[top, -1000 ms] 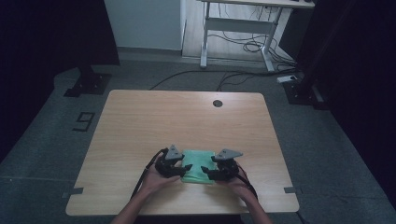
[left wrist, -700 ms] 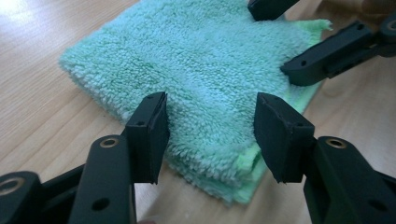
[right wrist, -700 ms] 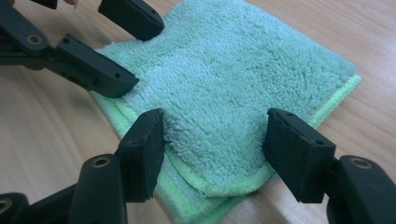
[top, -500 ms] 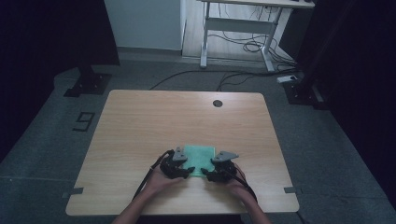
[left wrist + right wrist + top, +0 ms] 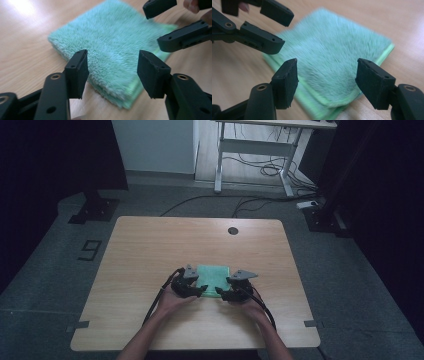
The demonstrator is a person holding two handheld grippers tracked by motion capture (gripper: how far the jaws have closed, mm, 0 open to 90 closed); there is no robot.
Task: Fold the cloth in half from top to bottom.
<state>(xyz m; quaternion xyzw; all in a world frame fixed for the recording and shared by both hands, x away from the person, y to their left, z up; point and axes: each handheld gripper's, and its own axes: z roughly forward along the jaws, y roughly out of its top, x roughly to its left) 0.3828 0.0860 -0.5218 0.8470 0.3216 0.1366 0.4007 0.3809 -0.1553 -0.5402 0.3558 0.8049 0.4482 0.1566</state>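
Note:
A folded green towel (image 5: 212, 274) lies flat on the wooden table (image 5: 150, 250), near its front middle. My left gripper (image 5: 201, 290) is at the towel's near left corner and my right gripper (image 5: 220, 294) at its near right corner. In the left gripper view the left gripper (image 5: 112, 72) is open, with the towel (image 5: 112, 40) lying below and beyond its jaws and untouched. The right gripper (image 5: 327, 82) is likewise open over the towel (image 5: 337, 55). Both pairs of jaws have just been opening, with nothing gripped. Each view shows the other gripper (image 5: 155, 25) (image 5: 284, 31) close by.
A round cable hole (image 5: 233, 230) sits near the table's far edge. Black cables (image 5: 160, 297) trail from the grippers toward the front edge. Beyond the table are a white desk frame (image 5: 250, 150) and floor cables. Bare tabletop lies left, right and beyond the towel.
Both grippers have moved a little away from the table's front edge and closer together. The towel now lies slightly farther up the table, mostly beyond the jaws rather than between the grippers.

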